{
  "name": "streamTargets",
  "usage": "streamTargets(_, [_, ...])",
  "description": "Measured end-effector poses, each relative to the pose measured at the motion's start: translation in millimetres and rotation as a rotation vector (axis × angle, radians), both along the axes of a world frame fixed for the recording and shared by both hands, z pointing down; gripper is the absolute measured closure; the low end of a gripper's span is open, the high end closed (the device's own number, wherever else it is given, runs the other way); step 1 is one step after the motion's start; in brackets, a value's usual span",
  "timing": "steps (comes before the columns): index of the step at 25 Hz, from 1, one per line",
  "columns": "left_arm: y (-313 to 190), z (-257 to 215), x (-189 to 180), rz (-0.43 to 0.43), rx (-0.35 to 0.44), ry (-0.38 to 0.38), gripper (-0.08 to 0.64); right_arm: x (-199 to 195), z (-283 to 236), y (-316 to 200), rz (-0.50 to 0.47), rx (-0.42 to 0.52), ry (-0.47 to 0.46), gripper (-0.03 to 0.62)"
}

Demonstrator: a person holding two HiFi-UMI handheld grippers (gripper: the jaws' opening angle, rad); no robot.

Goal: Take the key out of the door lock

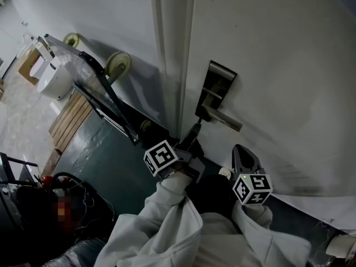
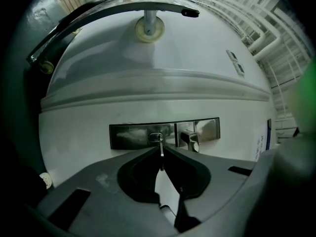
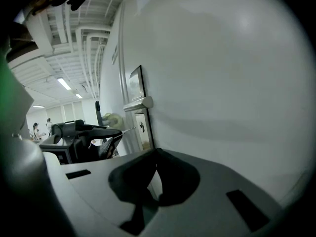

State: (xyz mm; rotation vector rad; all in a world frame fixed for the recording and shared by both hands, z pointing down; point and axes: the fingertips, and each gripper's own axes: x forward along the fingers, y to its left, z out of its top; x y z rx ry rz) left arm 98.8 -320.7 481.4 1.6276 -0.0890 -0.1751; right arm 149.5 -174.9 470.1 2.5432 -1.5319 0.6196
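Observation:
A dark metal lock plate (image 1: pixel 214 88) with a lever handle (image 1: pixel 222 118) sits on the white door (image 1: pixel 267 65). In the left gripper view a thin silver key (image 2: pixel 161 157) runs from the keyhole (image 2: pixel 156 137) back between the jaws, and my left gripper (image 2: pixel 161 151) is shut on it. The head view shows that gripper (image 1: pixel 194 130) just below the handle. Whether the key's tip is still inside the keyhole I cannot tell. My right gripper (image 1: pixel 243 149) hangs lower right by the door, shut and empty (image 3: pixel 157 153). It also sees the key (image 3: pixel 128 129).
The door frame (image 1: pixel 169 54) runs left of the lock. A hand cart (image 1: pixel 105 93) with pale wheels leans on the wall at the left. Beyond it lie a wooden pallet (image 1: pixel 69 118) and a white object (image 1: pixel 53 79). The floor (image 1: pixel 105 160) is dark green.

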Motion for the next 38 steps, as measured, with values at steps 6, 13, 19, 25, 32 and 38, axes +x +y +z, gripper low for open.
streamTargets(6, [-2,-6,-23,0.007,0.153,-0.029,0.534,-3,0,1,-0.01,0.014,-0.006,0.54])
streamTargets(13, [-11,-13,-47,-0.011,0.312,-0.065,0.534,-13,1,-12,-0.063,0.027,-0.017,0.54])
streamTargets(19, [-21,-18,-72,-0.042,0.553,-0.168,0.534,-23,2,-30,-0.127,0.033,-0.026,0.54])
streamTargets(25, [-33,-18,-102,-0.089,0.79,-0.327,0.534,-32,4,-48,-0.186,0.038,-0.038,0.54])
streamTargets(32, [-41,-9,-130,-0.135,0.942,-0.48,0.534,-39,9,-65,-0.238,0.045,-0.04,0.54])
streamTargets(38, [-44,-7,-148,-0.182,0.989,-0.546,0.534,-41,11,-78,-0.269,0.045,-0.022,0.54])
